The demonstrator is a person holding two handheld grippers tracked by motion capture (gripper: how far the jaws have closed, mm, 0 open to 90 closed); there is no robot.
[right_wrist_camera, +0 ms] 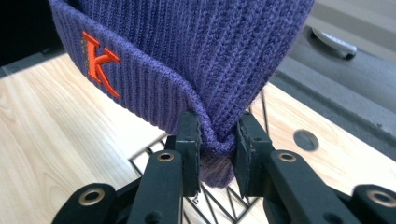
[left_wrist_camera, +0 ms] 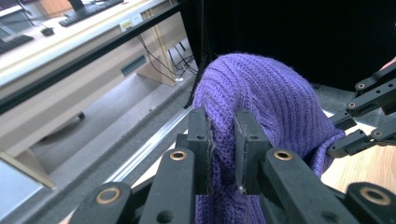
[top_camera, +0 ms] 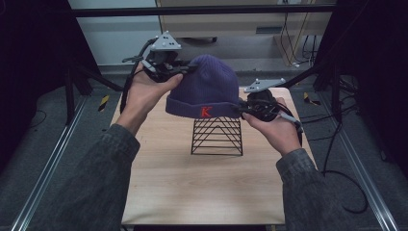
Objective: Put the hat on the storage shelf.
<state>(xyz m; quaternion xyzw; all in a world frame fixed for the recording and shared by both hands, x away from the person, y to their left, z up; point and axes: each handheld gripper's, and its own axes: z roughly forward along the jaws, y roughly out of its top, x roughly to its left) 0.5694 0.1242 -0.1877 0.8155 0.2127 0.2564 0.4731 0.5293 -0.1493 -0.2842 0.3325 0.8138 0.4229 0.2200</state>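
Note:
A purple knit beanie (top_camera: pixel 207 86) with a red letter K on its cuff hangs above a black wire stand (top_camera: pixel 217 136) on the wooden table (top_camera: pixel 192 192). My left gripper (top_camera: pixel 185 70) is shut on the beanie's crown at the upper left; in the left gripper view its jaws pinch a fold of the beanie (left_wrist_camera: pixel 261 98) at the left gripper (left_wrist_camera: pixel 223 149). My right gripper (top_camera: pixel 242 109) is shut on the cuff's right edge; the right gripper view has the beanie's cuff (right_wrist_camera: pixel 154 88) squeezed in the right gripper (right_wrist_camera: pixel 218 154), with the stand (right_wrist_camera: pixel 154 156) below.
Dark curtains flank the table on both sides. Metal rails (top_camera: pixel 48 163) run along the floor left and right. A desk and cables (top_camera: pixel 293 43) stand beyond the table's far edge. Bare wood lies in front of the stand.

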